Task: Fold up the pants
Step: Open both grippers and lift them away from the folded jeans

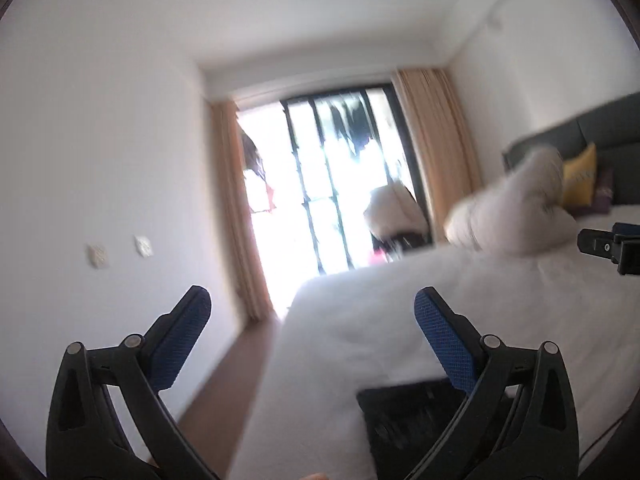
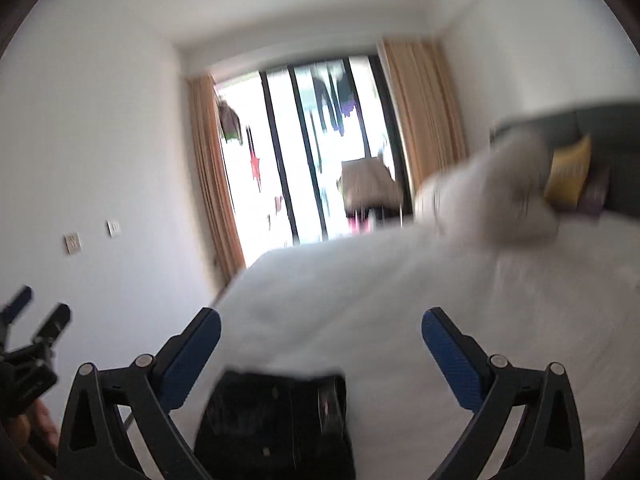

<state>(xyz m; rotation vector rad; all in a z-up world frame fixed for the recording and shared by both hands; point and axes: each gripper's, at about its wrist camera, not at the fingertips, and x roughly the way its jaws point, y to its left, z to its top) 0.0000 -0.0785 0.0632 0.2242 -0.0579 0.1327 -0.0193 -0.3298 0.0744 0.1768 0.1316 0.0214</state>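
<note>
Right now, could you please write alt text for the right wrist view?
The open right claw hovers above dark pants lying on a white bed. Beyond are a white pillow, a yellow cushion and a bright window.

Bed, white cover. On it: dark pants in a compact bundle at near edge; white bunched duvet, yellow pillow and purple pillow near headboard.
</note>
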